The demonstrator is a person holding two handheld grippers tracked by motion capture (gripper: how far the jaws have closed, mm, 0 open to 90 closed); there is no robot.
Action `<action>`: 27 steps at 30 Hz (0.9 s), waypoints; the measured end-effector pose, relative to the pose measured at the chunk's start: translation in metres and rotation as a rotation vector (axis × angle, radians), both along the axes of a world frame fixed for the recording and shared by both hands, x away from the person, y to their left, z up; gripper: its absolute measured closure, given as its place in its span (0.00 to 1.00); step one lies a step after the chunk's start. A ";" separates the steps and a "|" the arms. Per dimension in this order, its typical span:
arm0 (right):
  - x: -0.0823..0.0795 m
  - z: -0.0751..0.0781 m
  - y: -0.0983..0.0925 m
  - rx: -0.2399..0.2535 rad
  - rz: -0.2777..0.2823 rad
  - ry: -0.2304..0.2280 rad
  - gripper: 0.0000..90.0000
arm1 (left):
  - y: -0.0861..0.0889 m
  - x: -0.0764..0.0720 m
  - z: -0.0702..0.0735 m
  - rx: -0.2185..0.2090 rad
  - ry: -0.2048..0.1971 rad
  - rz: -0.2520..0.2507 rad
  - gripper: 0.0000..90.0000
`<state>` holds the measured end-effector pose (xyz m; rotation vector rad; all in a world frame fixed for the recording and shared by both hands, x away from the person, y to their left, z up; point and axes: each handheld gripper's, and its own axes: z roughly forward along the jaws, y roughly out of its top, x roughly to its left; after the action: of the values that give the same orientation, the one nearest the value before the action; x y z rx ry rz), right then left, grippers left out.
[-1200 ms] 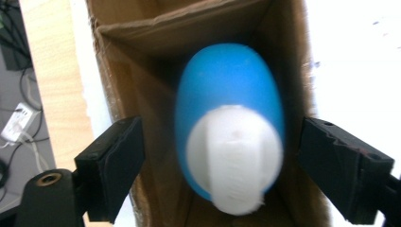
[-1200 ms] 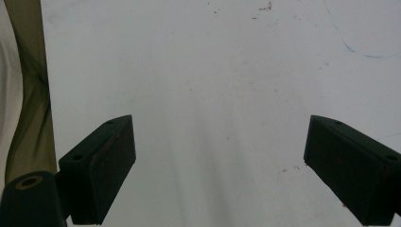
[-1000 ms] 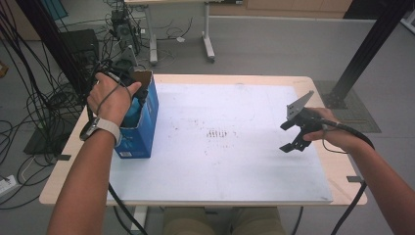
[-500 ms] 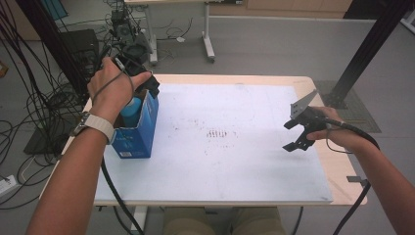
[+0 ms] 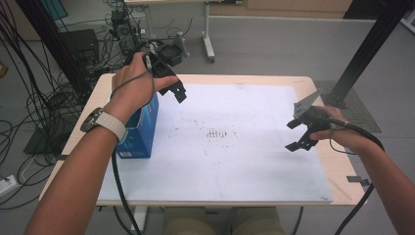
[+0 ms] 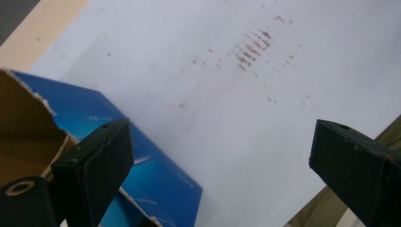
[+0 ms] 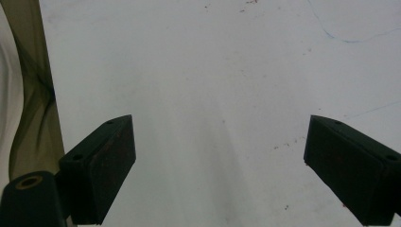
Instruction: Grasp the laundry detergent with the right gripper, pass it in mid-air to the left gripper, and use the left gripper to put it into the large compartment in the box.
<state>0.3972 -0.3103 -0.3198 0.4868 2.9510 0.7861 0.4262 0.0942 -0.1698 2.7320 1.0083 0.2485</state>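
- The high view shows the whole table (image 5: 93,103) with a white sheet (image 5: 244,161) on it and a person's 2 arms coming in from the bottom.
- In that view the left gripper (image 5: 177,91) is up in the air over the far left part of the sheet, just past the blue box (image 5: 139,137).
- The blue box stands on the left side of the table, on the edge of the sheet, partly hidden under the left hand (image 5: 134,85).
- The left gripper view shows the blue box (image 6: 142,151) from close up. Its torn brown flap is open at the top. What is inside cannot be seen.
- That view also shows little red-brown marks (image 6: 253,45) on the sheet, the same ones seen in the middle of the sheet from above.
- The left gripper has its jaws spread wide and they have just been opening. Nothing sits between them. The box is below and to one side.
- The right gripper (image 5: 299,133) hangs over the right side of the sheet, well apart from the box.
- The right gripper view shows its 2 black jaws spread wide over plain white sheet (image 7: 213,94), with nothing between them.
- That view also shows a thin blue pen line (image 7: 345,38) on the sheet.
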 end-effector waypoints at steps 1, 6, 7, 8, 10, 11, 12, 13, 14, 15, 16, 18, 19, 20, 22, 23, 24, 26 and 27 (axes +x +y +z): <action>0.000 0.000 0.000 0.001 -0.001 0.001 0.11 | -0.004 0.001 -0.001 0.007 0.005 -0.024 0.09; -0.002 0.002 -0.002 0.008 -0.007 -0.001 0.11 | -0.019 0.003 -0.006 0.039 0.024 -0.112 0.09; -0.002 0.002 -0.002 0.007 -0.008 -0.002 0.11 | -0.022 0.002 -0.007 0.049 0.021 -0.132 0.09; -0.002 0.002 -0.002 0.009 -0.010 -0.002 0.11 | -0.025 0.002 -0.009 0.046 0.025 -0.148 0.09; -0.002 0.002 -0.003 0.009 -0.014 0.000 0.11 | -0.030 0.001 -0.011 0.050 0.016 -0.178 0.10; -0.003 0.002 -0.003 0.009 -0.014 -0.002 0.11 | -0.032 0.001 -0.013 0.048 0.017 -0.191 0.10; -0.003 0.002 -0.003 0.010 -0.016 0.000 0.11 | -0.034 0.001 -0.014 0.051 0.017 -0.202 0.10; -0.003 0.002 -0.004 0.011 -0.017 0.000 0.11 | -0.036 0.001 -0.015 0.057 0.018 -0.203 0.10; -0.003 0.002 -0.004 0.010 -0.017 0.000 0.11 | -0.038 0.000 -0.017 0.066 0.016 -0.203 0.10; -0.003 0.002 -0.004 0.010 -0.016 0.000 0.11 | -0.040 0.000 -0.018 0.071 0.017 -0.207 0.10; -0.003 0.002 -0.004 0.012 -0.017 0.001 0.11 | -0.042 0.000 -0.020 0.075 0.020 -0.217 0.10; -0.003 0.003 -0.005 0.013 -0.021 -0.001 0.11 | -0.046 0.000 -0.022 0.084 0.017 -0.236 0.11; -0.003 0.004 -0.005 0.015 -0.019 -0.003 0.11 | -0.048 -0.001 -0.023 0.090 0.015 -0.249 0.11; -0.003 0.004 -0.005 0.015 -0.021 -0.004 0.11 | -0.050 -0.002 -0.024 0.087 0.014 -0.266 0.11; -0.003 0.005 -0.006 0.016 -0.021 -0.006 0.11 | -0.054 -0.002 -0.027 0.094 0.012 -0.290 0.11; -0.003 0.006 -0.006 0.015 -0.022 -0.006 0.11 | -0.056 -0.002 -0.029 0.098 0.012 -0.295 0.11; -0.003 0.006 -0.006 0.016 -0.021 -0.008 0.11 | -0.058 -0.002 -0.030 0.105 0.015 -0.304 0.11; -0.003 0.006 -0.005 0.016 -0.019 -0.007 0.11 | -0.060 -0.002 -0.032 0.114 0.017 -0.310 0.11; -0.003 0.006 -0.005 0.016 -0.017 -0.007 0.11 | -0.061 -0.001 -0.034 0.116 0.020 -0.314 0.11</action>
<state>0.3947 -0.3156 -0.3141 0.5082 2.9329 0.8082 0.4248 0.0328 -0.2033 2.9497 0.5708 0.2324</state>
